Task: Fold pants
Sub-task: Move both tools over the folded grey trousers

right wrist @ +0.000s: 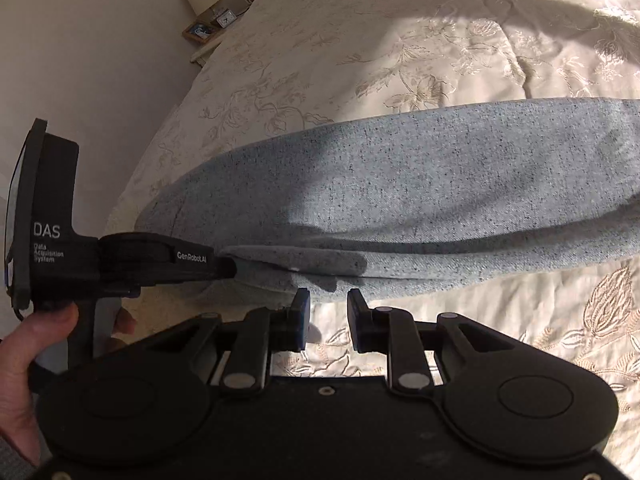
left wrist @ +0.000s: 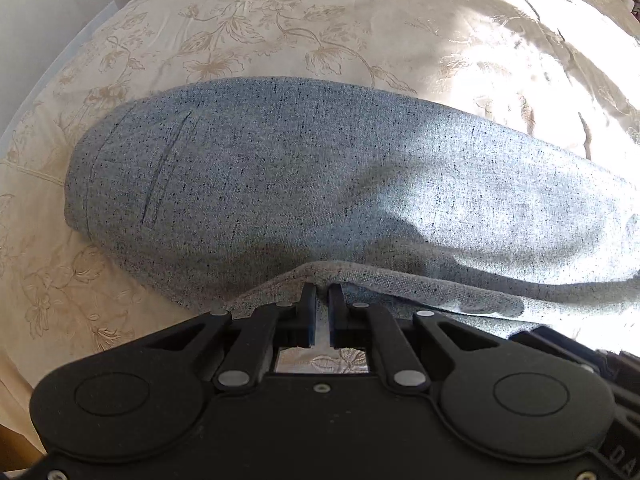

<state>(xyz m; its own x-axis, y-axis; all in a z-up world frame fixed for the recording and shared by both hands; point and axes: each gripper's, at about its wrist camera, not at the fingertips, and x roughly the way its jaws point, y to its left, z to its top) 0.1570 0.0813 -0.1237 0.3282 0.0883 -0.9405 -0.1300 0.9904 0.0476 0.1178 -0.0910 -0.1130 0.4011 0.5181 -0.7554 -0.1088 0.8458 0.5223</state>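
Pants (left wrist: pixel 320 184) lie lengthwise on the floral bedspread (left wrist: pixel 280 20), their near edge pinched in the nearly closed left gripper (left wrist: pixel 322 294), while the right gripper (right wrist: pixel 327 300) hovers half open and empty just beside that edge, so it probably needs to grip there before folding.

pants (left wrist: pixel 320 184) on bedspread (left wrist: pixel 280 20) | L gripper (right wrist: pixel 230 268) at near edge | nightstand (right wrist: pixel 208 36) behind bed
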